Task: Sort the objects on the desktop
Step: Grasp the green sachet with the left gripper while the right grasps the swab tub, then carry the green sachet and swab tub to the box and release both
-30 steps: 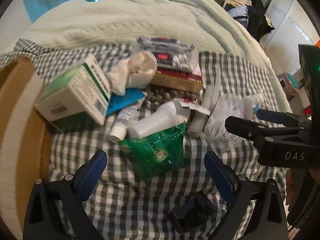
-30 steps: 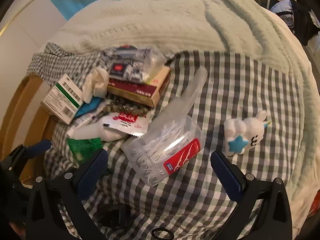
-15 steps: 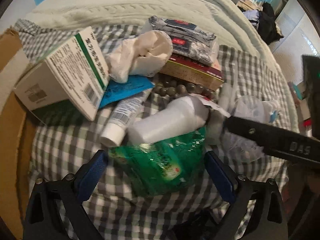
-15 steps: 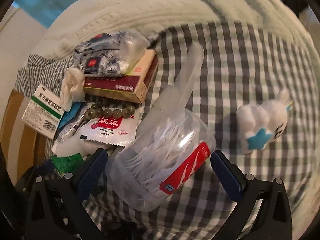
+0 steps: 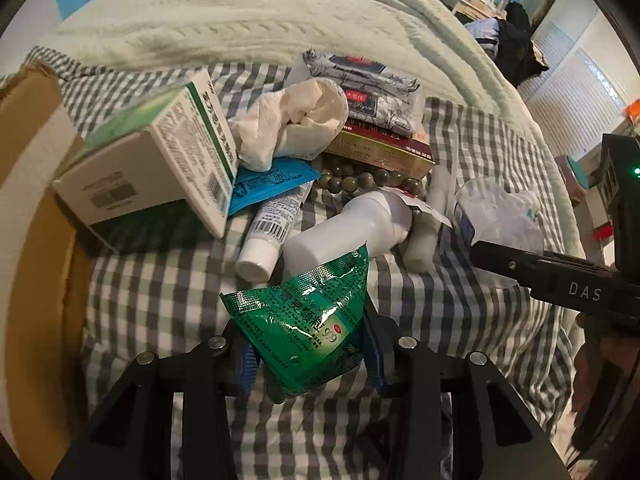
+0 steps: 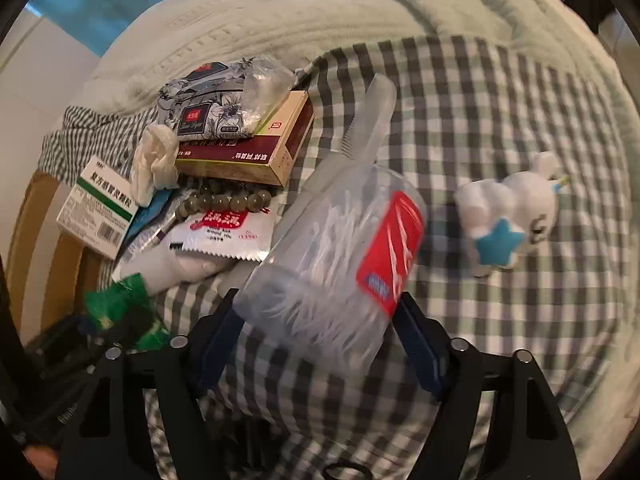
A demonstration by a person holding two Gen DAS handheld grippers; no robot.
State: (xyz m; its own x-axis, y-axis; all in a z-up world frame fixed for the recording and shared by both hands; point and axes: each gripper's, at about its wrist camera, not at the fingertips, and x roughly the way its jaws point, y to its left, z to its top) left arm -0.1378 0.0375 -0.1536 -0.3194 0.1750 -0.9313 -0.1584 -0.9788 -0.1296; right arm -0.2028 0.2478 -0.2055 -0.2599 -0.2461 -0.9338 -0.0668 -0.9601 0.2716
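Two handheld grippers work over a pile of small items on a gray-and-white checked cloth (image 6: 500, 92) spread on a pale knitted blanket (image 5: 240, 28). The left gripper (image 5: 310, 354) has its blue-padded tongs pressed onto a crinkly green foil sachet (image 5: 308, 320), which sits near the pile's front edge, just ahead of a smooth white plastic bottle (image 5: 352, 228). The right gripper (image 6: 320, 332) pinches a clear, round plastic tub of cotton swabs (image 6: 332, 264) with a red label, to the right of the pile. The sachet is thin and slick, so it could likely slide from the pads or fold; the tub's curved, glossy wall may rotate or squirt out if squeezed off-center. Lifting either might also nudge neighbours: a capped tube (image 5: 268, 232), a string of round olive beads (image 6: 224, 200), a white-and-green carton (image 5: 160, 168), a crumpled tissue (image 5: 292, 120). A soft white bunny toy with a blue star (image 6: 516, 212) lies well apart.
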